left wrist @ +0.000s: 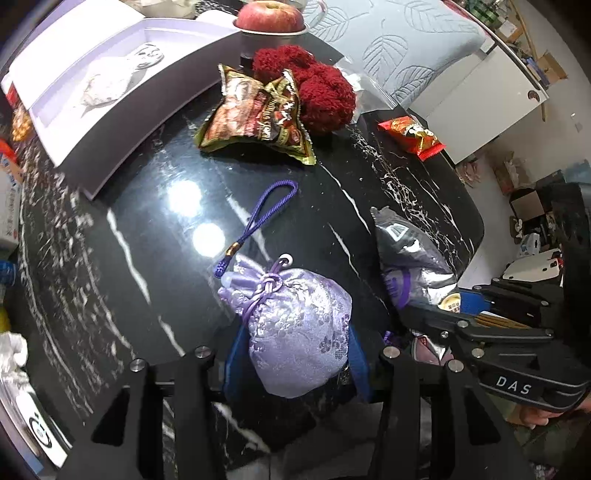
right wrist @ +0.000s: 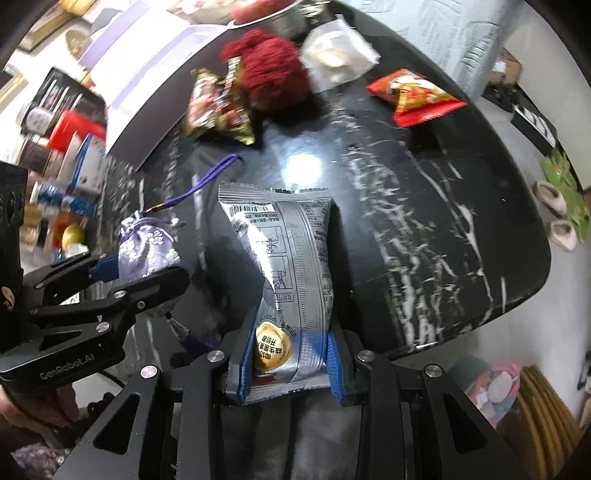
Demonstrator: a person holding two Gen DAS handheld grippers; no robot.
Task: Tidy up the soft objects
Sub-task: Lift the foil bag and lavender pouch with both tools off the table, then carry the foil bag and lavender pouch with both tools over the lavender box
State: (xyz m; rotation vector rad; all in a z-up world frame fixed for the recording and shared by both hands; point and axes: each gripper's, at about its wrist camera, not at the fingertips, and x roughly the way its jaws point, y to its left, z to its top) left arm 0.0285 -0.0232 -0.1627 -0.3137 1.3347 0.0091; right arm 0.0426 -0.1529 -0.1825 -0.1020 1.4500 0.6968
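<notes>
My left gripper [left wrist: 295, 354] is shut on a lavender brocade pouch [left wrist: 295, 328] with a purple cord loop [left wrist: 266, 218], held above the black marble table [left wrist: 110, 258]. My right gripper [right wrist: 291, 362] is shut on a silver snack packet [right wrist: 288, 266] with a gold sticker. Each gripper shows in the other's view: the right gripper [left wrist: 436, 306] with the silver packet [left wrist: 410, 254] at the right, the left gripper [right wrist: 110, 269] with the pouch [right wrist: 147, 247] at the left. Farther back lie a red fluffy yarn bundle [left wrist: 314, 88], a brown-gold snack bag [left wrist: 255, 118] and a red snack packet [left wrist: 410, 136].
An open white and lilac box [left wrist: 92, 85] sits at the back left. An apple in a metal bowl [left wrist: 269, 18] and a clear plastic bag [right wrist: 336, 55] lie at the back. Cartons and bottles [right wrist: 66, 155] crowd the left edge. The table's rounded edge [right wrist: 517, 295] drops to the floor at right.
</notes>
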